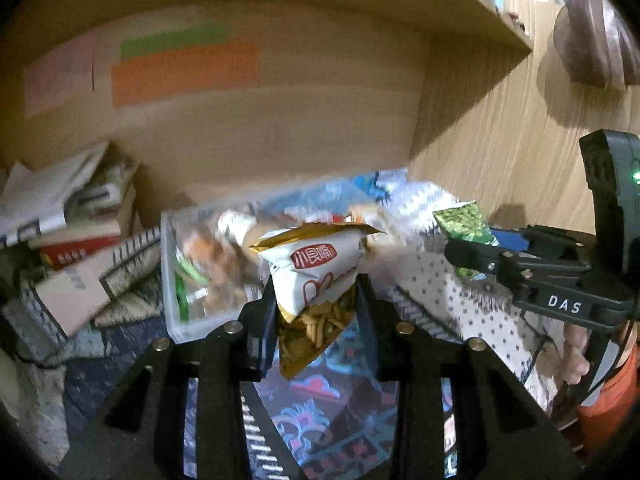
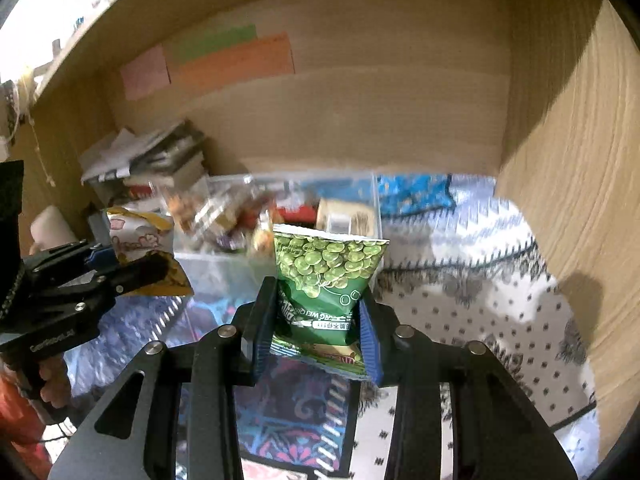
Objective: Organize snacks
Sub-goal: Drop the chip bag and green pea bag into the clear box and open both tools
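I have one snack in each hand: the white and gold snack packet [image 1: 316, 276] is clenched between the fingers of my left gripper [image 1: 316, 320], and the green pea packet [image 2: 326, 280] is pinched low on its body by my right gripper [image 2: 320, 320], so both bags stand up and hang clear of the patterned cloth [image 2: 480, 320] below. I hold them by the lower part, I judge, so the tops lead the way into the clear plastic bin [image 1: 176, 304], which sits just beyond both packets, toward the far wall of the wooden alcove, and already carries a jumble of other snacks, too blurred to name. The two grippers are side by side and apart, each visible at the edge of the other's view, which keeps the bags from tangling. To the far left of the bin a stack of books and papers [image 1: 68, 216] crowds the surface, so the drop should stay within the bin walls. Coloured paper notes [image 2: 224, 60] are stuck on the back panel.
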